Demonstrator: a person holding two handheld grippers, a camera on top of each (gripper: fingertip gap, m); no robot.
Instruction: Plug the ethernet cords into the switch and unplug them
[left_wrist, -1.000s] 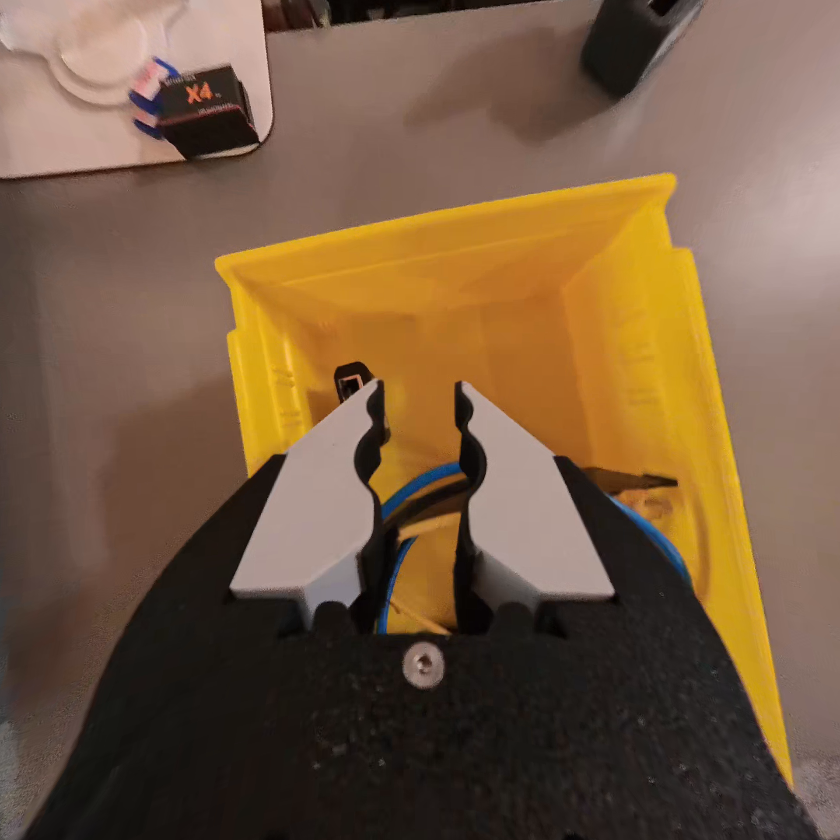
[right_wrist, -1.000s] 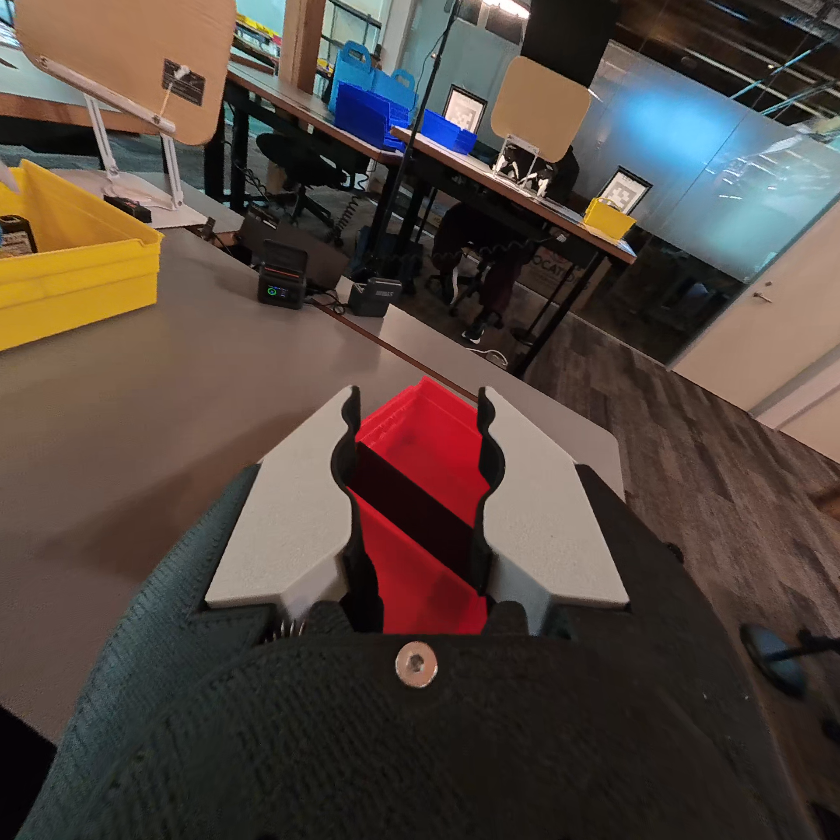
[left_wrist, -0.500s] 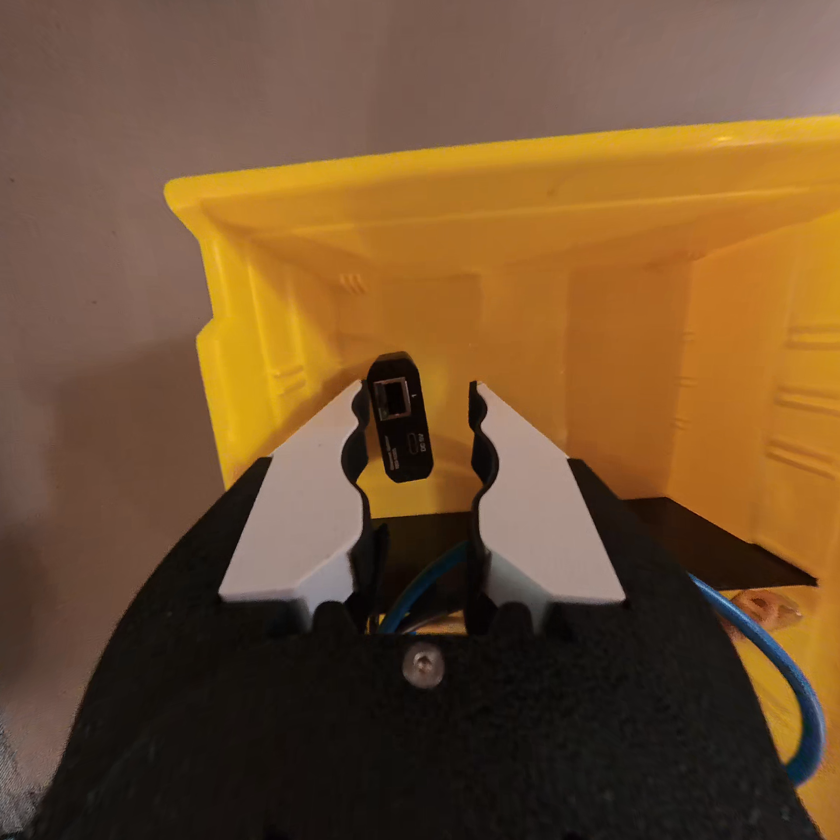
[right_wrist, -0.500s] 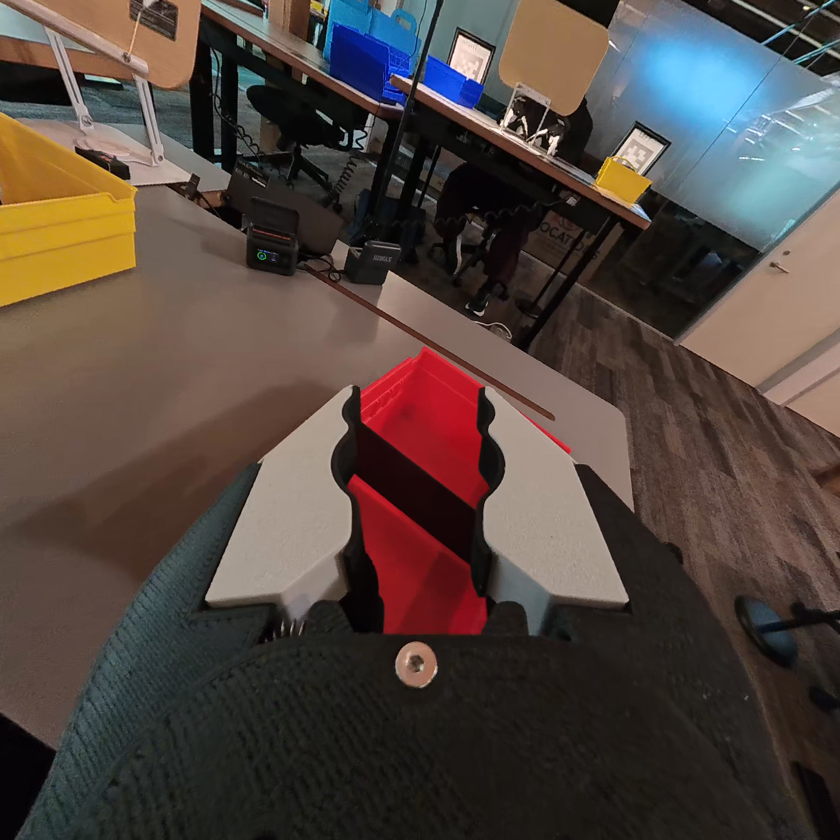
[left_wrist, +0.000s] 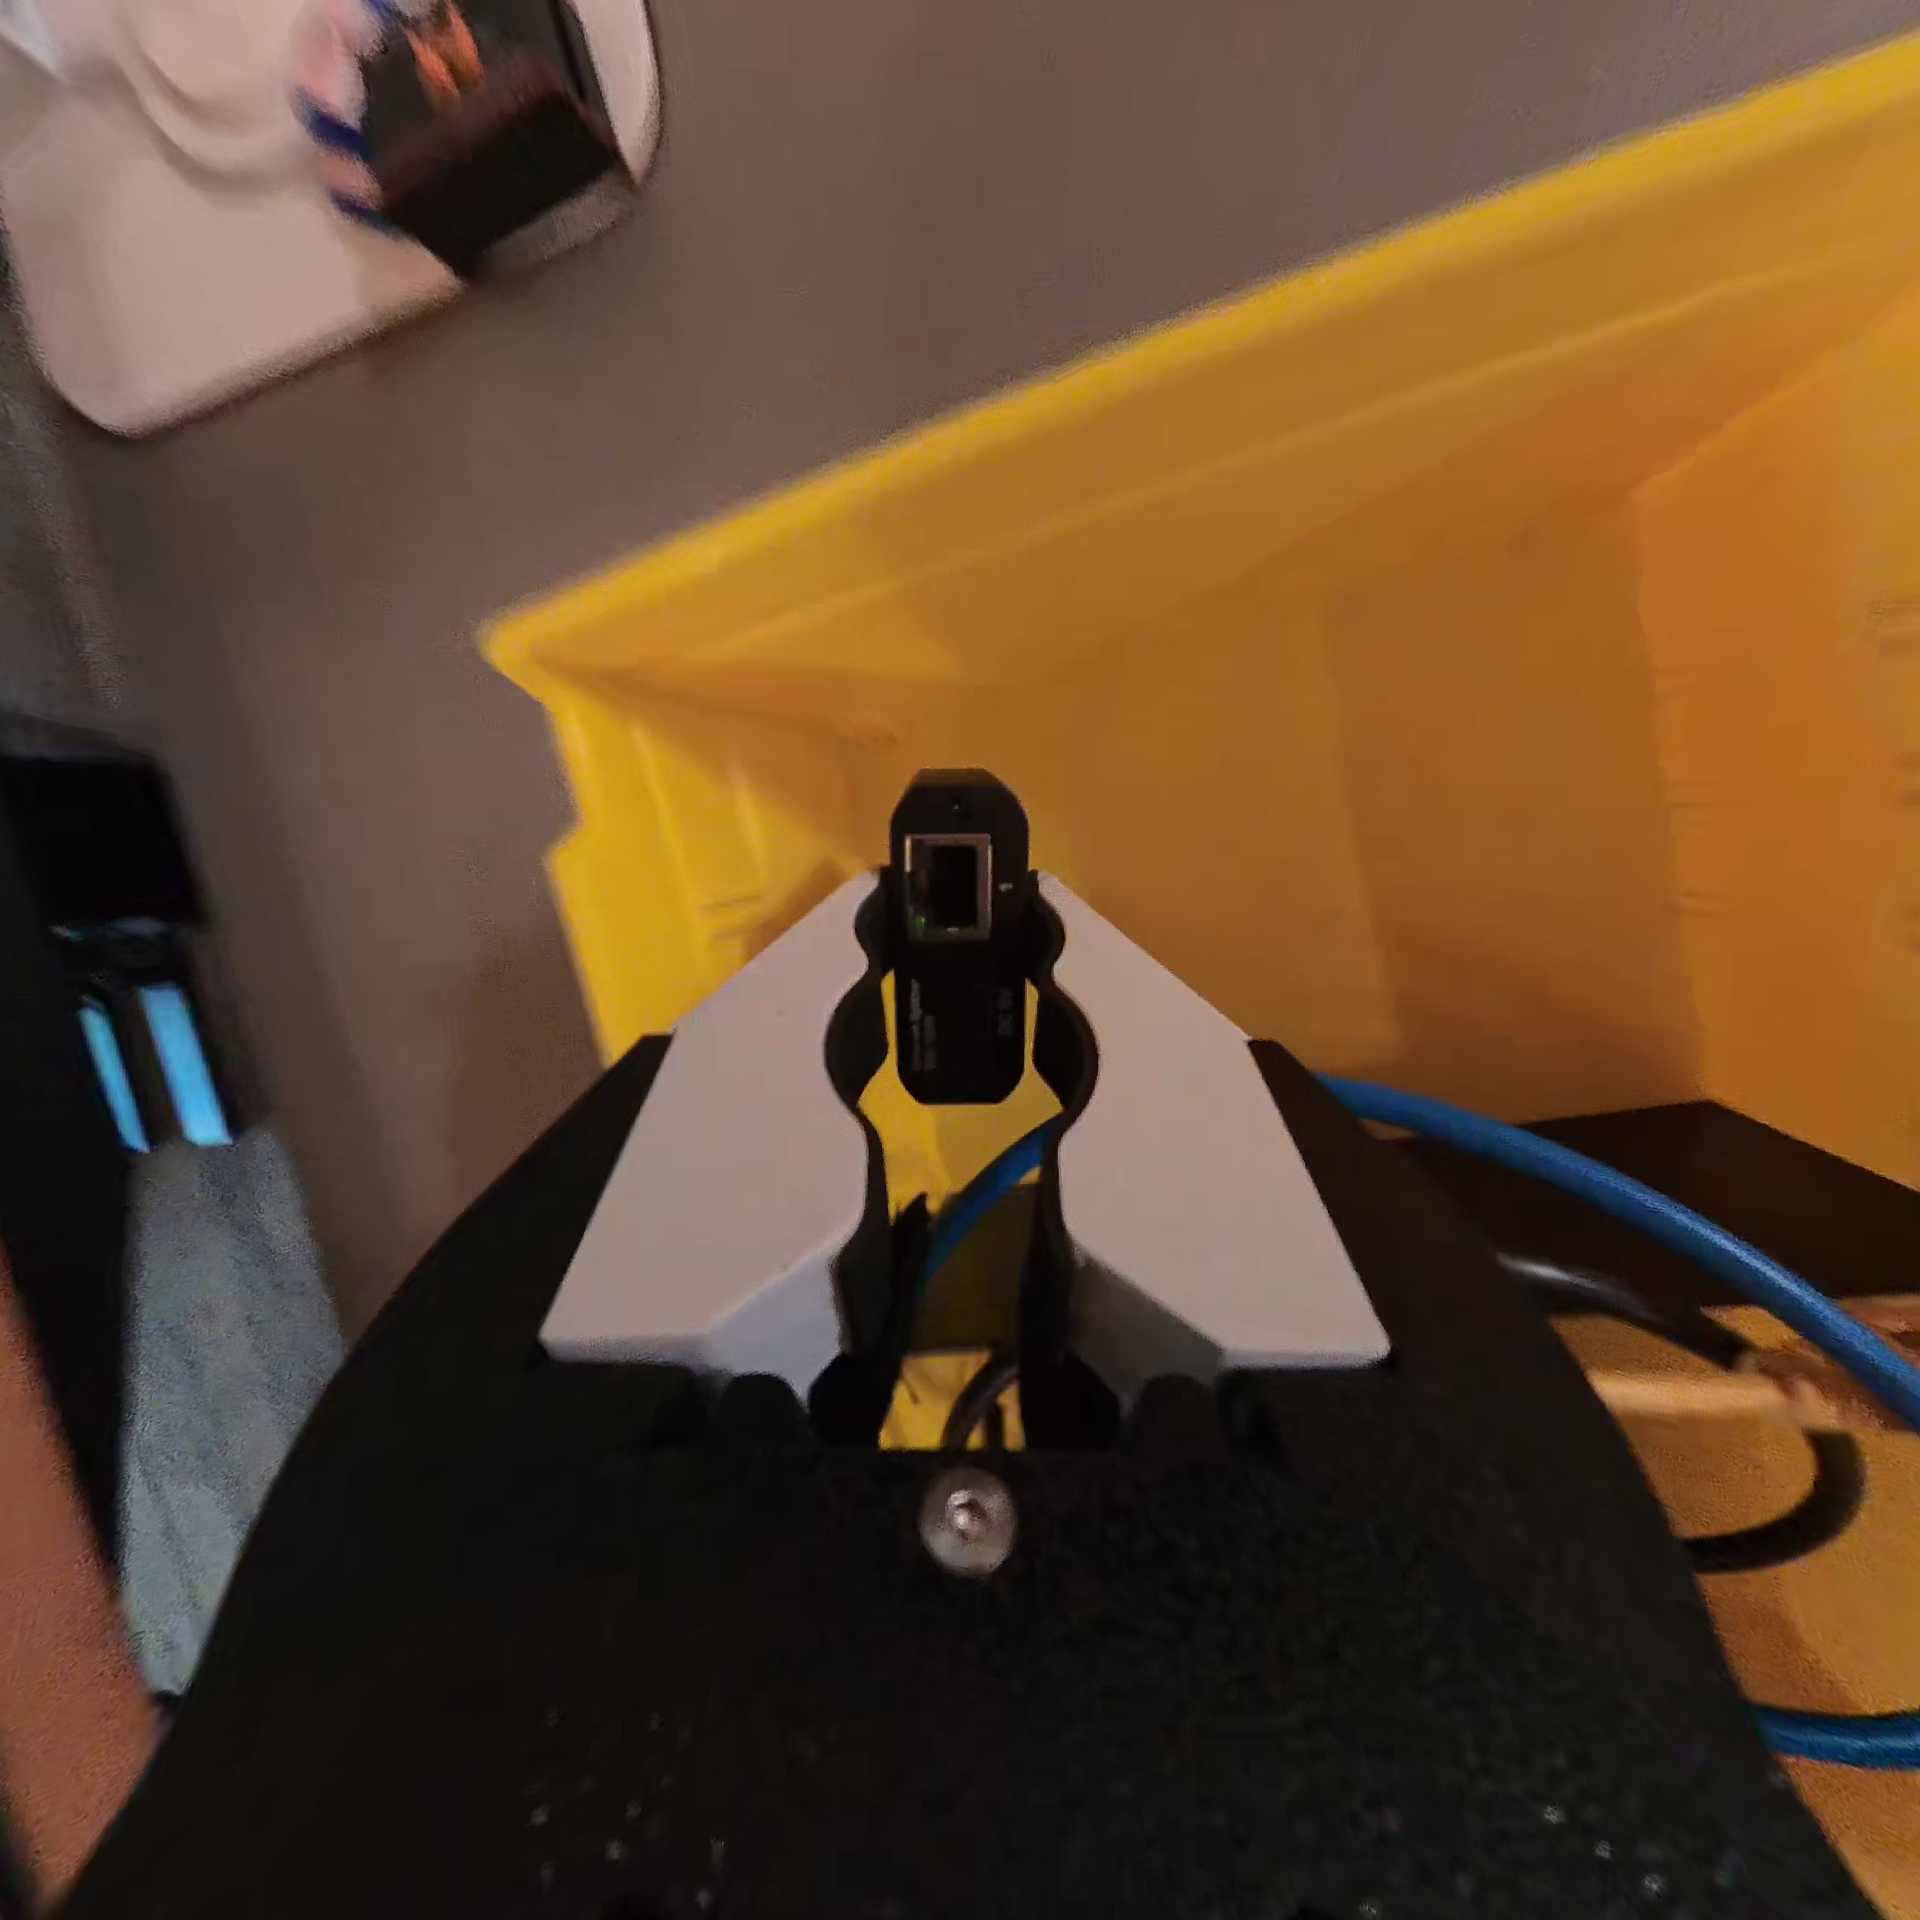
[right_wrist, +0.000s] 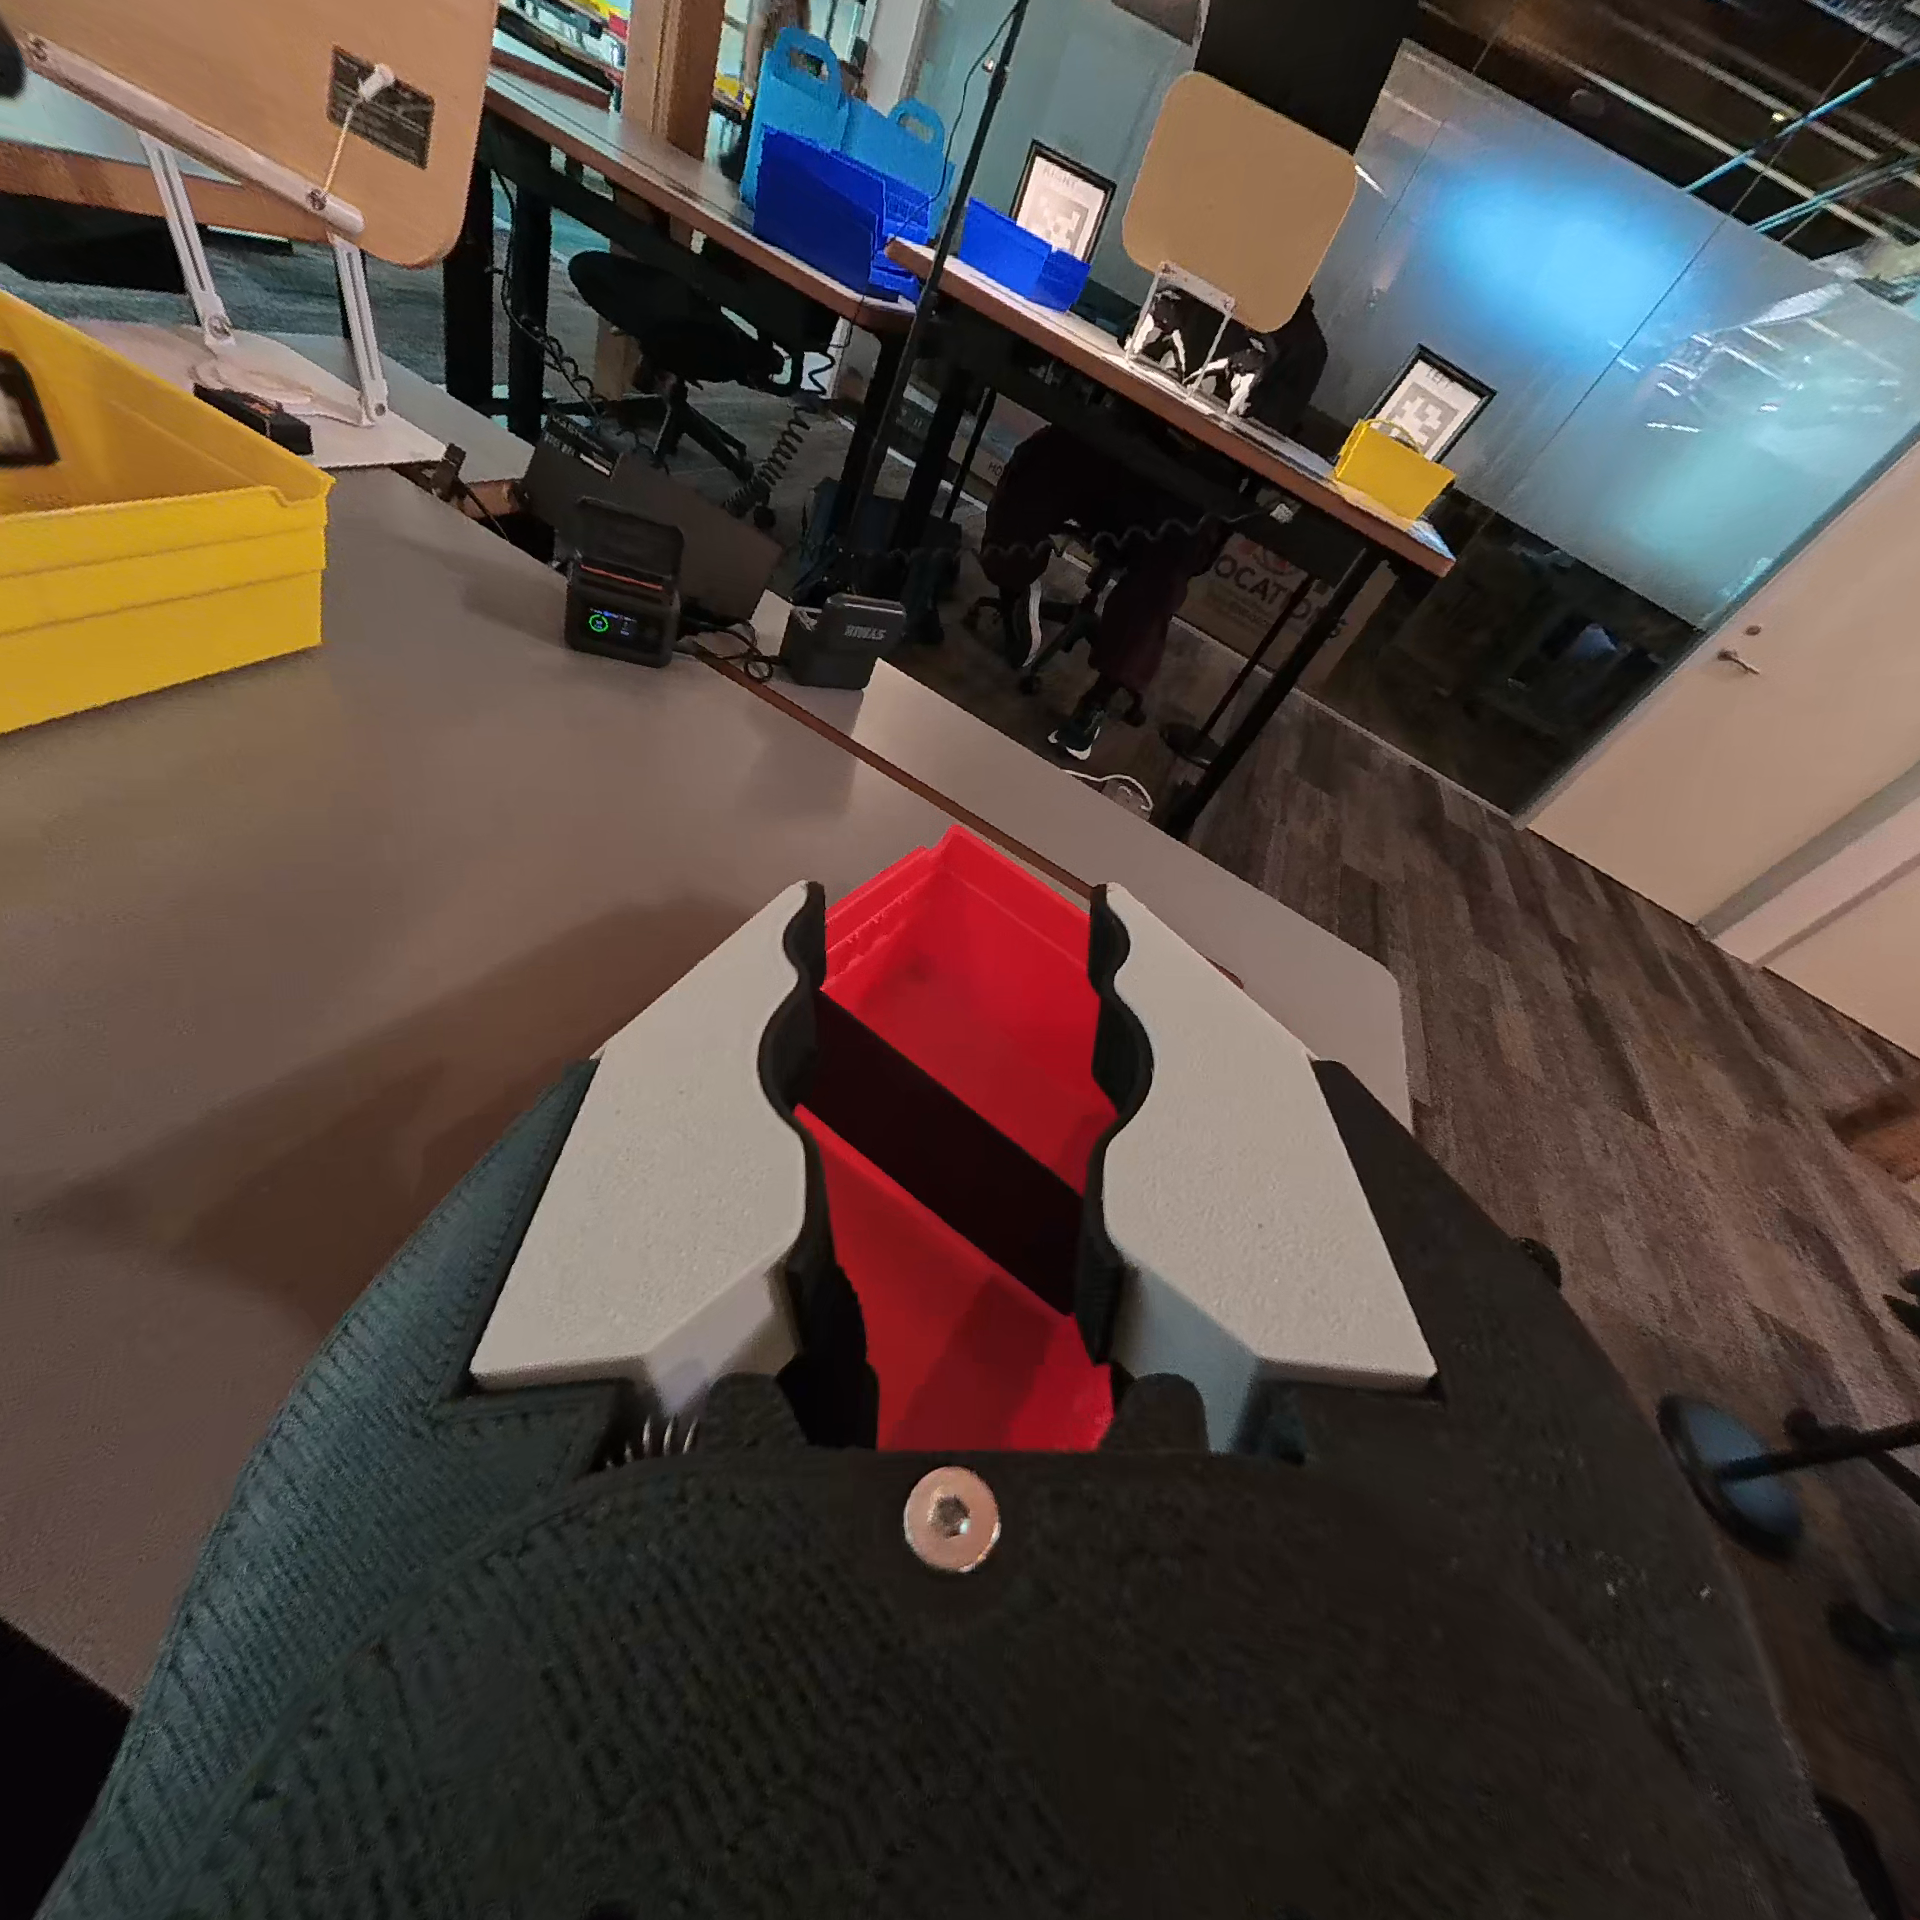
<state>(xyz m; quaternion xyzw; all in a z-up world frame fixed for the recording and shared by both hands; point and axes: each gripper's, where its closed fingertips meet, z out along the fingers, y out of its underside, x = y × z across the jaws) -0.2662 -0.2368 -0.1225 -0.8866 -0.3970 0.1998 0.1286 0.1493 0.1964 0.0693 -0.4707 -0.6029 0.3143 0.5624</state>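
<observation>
Faintly, unreadable print on switch (left_wrist: 958, 966).

The blue cord (left_wrist: 1621, 1226) runs hidden under the left gripper (left_wrist: 958, 940).

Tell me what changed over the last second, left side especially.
The left gripper went down into the yellow bin and its fingers closed on the small black switch, with the blue cord loose beside it. The right gripper stayed open over the red bin.
</observation>
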